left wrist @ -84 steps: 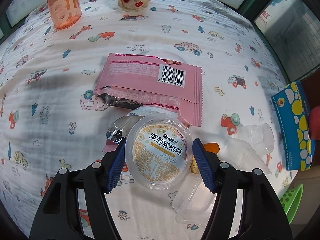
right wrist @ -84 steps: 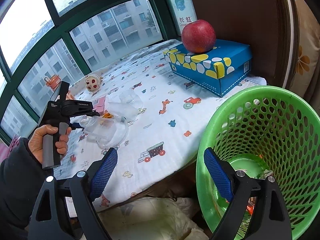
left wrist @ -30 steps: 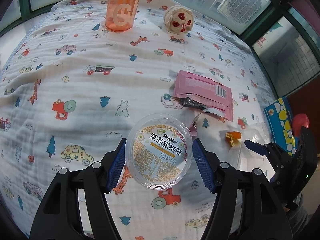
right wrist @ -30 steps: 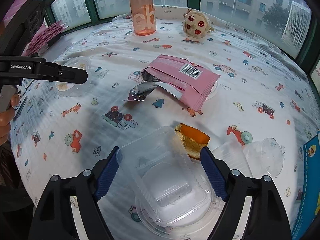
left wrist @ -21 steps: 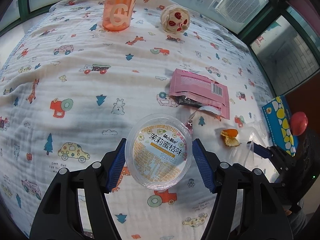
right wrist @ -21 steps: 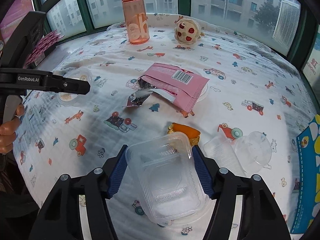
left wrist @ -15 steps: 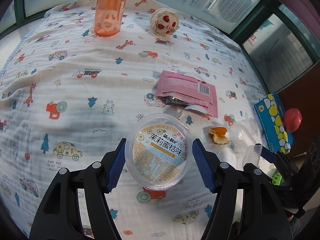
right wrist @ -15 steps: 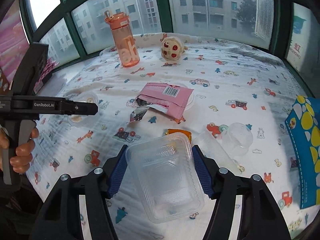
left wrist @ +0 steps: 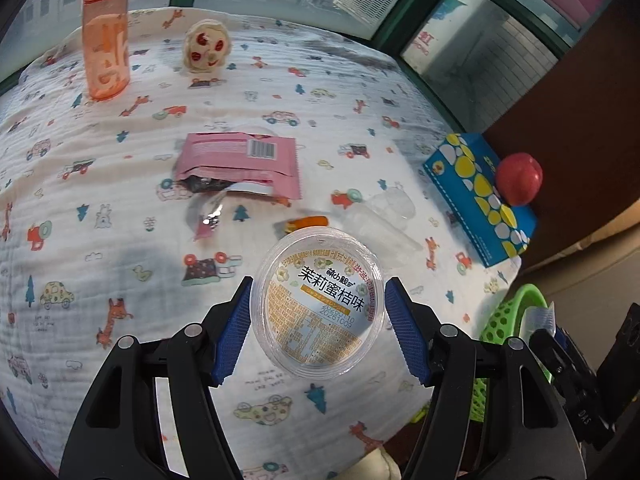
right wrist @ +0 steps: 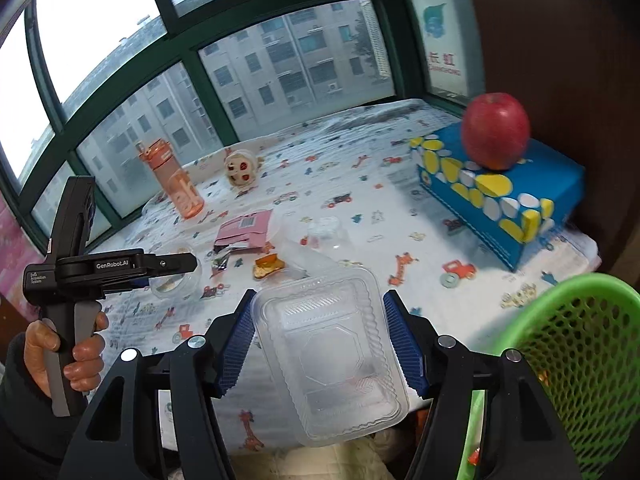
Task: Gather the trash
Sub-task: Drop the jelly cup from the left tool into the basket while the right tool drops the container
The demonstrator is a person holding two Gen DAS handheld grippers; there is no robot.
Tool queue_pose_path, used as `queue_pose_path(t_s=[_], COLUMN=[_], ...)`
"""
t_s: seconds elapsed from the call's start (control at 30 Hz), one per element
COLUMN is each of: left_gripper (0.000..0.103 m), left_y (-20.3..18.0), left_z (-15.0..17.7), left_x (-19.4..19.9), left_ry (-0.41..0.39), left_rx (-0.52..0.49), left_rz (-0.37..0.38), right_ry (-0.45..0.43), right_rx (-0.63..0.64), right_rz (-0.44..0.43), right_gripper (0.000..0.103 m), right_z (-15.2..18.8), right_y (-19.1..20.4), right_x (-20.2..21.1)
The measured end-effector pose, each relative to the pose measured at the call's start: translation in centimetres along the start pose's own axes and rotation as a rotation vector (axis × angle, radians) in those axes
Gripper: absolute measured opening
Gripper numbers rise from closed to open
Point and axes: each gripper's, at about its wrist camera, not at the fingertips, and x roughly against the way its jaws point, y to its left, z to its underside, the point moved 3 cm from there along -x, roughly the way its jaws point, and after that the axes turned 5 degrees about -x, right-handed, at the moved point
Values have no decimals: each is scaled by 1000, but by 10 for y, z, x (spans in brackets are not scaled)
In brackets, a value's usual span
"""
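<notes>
Since a second ago I've lifted both loads off the cartoon-print cloth (left wrist: pixel 120 208) and swung toward the green mesh basket (right wrist: pixel 576 344), now at four o'clock in the right view. This looks like the carry-to-bin step; next each piece must hang over the rim before release. My right gripper (right wrist: pixel 324 340) is clamped on the clear clamshell tray (right wrist: pixel 332 360), tilted downward. My left gripper (left wrist: pixel 318 324) pinches the round jelly cup (left wrist: pixel 320 304), pitched down.

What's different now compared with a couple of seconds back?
The right tongs took hold of the clear tray, lifting it toward the green basket. The left tongs carried the round cup that way too. Wrapper, bottle, box and apple stayed put.
</notes>
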Motion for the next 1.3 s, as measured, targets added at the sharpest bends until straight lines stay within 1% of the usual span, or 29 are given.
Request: queue_pose_path(t_s=[0.17,0.33,0.47,0.6,0.67,0.7,0.73,0.8,0.83,0.93,1.3], left_gripper=[65,65,65,65,65,65,65,65,65,65,65], left_y=[-52,-100,-132,-158,-170,-176,-182,-195,-201,-218,-280], left_z=[6,12,19,26,30,32,34,38,40,47,85], left_x=[-7,-14,-20,-24,-27,-28,-30,-33,-34,-39,-68], left_ry=[21,43,64,81,91,97,102,112,117,136,236], left_rx=[-95,-174,-232,-279,-302,-314,-326,-352,-365,-389,-485], left_rz=[52,96,116,129,135,137,139,147,152,167,216], right_ry=[-39,-50,-57,-57,-58,-59,-64,-71,-73,-89,-214], right_rx=[-98,-170,-219,-267,-283,-295,-304,-317,-323,-336,-358], right_rz=[113,223,285,310,324,322,325,326,325,322,306], right_gripper=[61,61,62,62,65,70,71,72,74,74,77], right_z=[17,36,47,57,62,65,67,70,72,75,75], right_y=[-56,-108,-141,-164,-171,-175,-178,-183,-184,-189,-198], right_x=[42,72,88,95,96,98,100,104,105,113,164])
